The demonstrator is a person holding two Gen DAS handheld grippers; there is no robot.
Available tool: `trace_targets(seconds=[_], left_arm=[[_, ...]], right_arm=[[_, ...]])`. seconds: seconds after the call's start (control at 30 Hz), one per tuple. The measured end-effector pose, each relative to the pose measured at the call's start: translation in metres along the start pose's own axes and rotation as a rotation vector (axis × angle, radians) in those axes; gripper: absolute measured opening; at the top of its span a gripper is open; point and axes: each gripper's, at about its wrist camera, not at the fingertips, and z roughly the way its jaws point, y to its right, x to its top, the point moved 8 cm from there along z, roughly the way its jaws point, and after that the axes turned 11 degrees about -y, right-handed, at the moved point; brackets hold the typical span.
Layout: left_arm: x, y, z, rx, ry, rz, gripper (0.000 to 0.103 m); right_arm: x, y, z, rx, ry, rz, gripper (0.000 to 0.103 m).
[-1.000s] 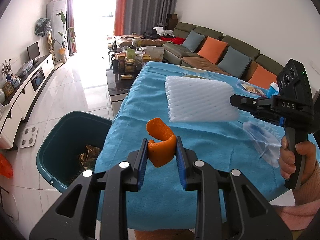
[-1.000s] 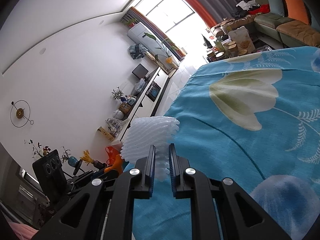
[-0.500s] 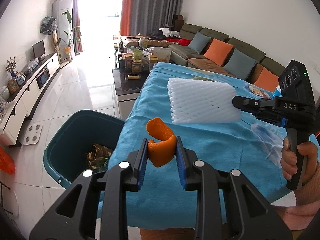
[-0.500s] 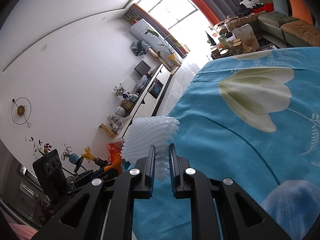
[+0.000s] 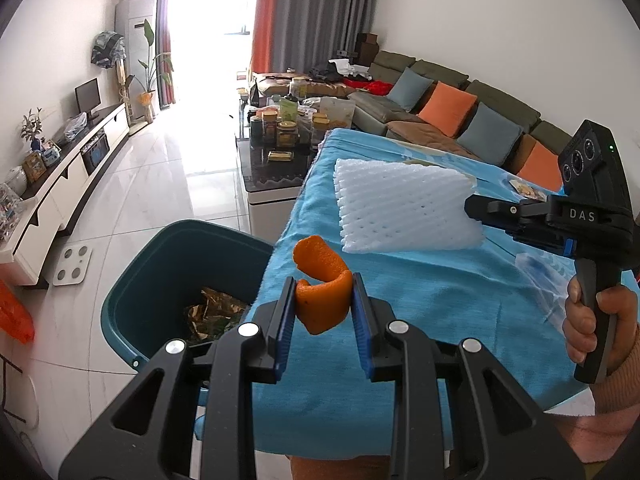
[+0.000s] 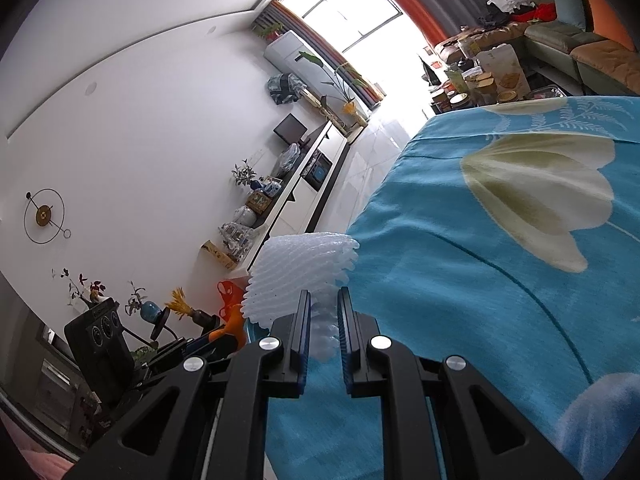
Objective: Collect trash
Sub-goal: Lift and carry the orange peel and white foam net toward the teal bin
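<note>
White floor tiles [image 5: 132,208] fill the left of the left wrist view, with a low TV cabinet [image 5: 60,184] along the wall and a scale [image 5: 72,266] lying flat beside it. Nearer, a teal bin [image 5: 160,280] stands on the floor against the edge of the table; crumpled brownish wrappers [image 5: 212,312] lie at its bottom. Next comes the table, covered by a blue cloth [image 5: 420,312] that hangs over the side next to the bin.

At the bottom centre the left gripper [image 5: 324,312] is clamped on a curled strip of orange peel [image 5: 322,292], its blue pads pressing on both sides of the strip. The peel is held in the air over the cloth's left edge, just right of the bin opening, with its free end curling up to the left.

Further right, a white foam net [image 5: 400,208] hangs above the cloth, clear of it, gripped at its right end by the right gripper [image 5: 476,210]. A hand [image 5: 596,328] in a pink sleeve grasps that gripper's handle at the right edge. In the right wrist view the right gripper's narrow jaws pinch the net [image 6: 304,272], which fans out to the left above the cloth [image 6: 460,280]. A sofa [image 5: 460,120] with orange and grey cushions runs along the far wall.
</note>
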Motion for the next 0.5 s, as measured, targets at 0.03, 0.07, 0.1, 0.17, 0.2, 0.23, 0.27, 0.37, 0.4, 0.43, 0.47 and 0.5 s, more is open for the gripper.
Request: trace_targets(seconds=[0.03, 0.07, 0.1, 0.17, 0.2, 0.23, 0.27, 0.37, 0.4, 0.43, 0.47, 0.5], left_arm=[[0.0, -0.001, 0.0, 0.003, 0.001, -0.002, 0.027], [0.0, -0.002, 0.0, 0.005, 0.002, -0.004, 0.027], [0.0, -0.002, 0.0, 0.007, 0.003, -0.006, 0.027], [0.0, -0.005, -0.001, 0.013, 0.004, -0.011, 0.027], [0.0, -0.006, -0.001, 0.015, 0.005, -0.014, 0.027], [0.001, -0.005, -0.002, 0.018, 0.006, -0.017, 0.027], [0.001, -0.007, -0.002, 0.02, 0.007, -0.021, 0.027], [0.002, -0.01, 0.0, 0.028, 0.009, -0.032, 0.027], [0.002, -0.012, 0.0, 0.03, 0.01, -0.037, 0.027], [0.003, -0.015, 0.0, 0.031, 0.011, -0.041, 0.027], [0.003, -0.016, 0.0, 0.034, 0.011, -0.045, 0.027], [0.004, -0.016, 0.001, 0.037, 0.012, -0.047, 0.027]], right_arm=[[0.0, 0.0, 0.001, 0.001, -0.002, -0.001, 0.012], [0.0, -0.001, 0.002, 0.001, -0.005, -0.003, 0.012], [0.001, -0.002, 0.003, 0.001, -0.006, -0.004, 0.012], [0.001, -0.002, 0.005, 0.001, -0.01, -0.007, 0.012], [0.002, -0.002, 0.006, 0.002, -0.012, -0.007, 0.012], [0.002, -0.002, 0.007, 0.002, -0.014, -0.009, 0.012], [0.002, -0.002, 0.008, 0.001, -0.016, -0.01, 0.012], [0.003, -0.003, 0.01, 0.002, -0.023, -0.01, 0.012], [0.003, -0.003, 0.012, 0.001, -0.025, -0.011, 0.012], [0.005, -0.003, 0.011, 0.002, -0.027, -0.012, 0.012], [0.005, -0.003, 0.012, 0.003, -0.028, -0.013, 0.012], [0.005, -0.003, 0.012, 0.003, -0.029, -0.014, 0.012]])
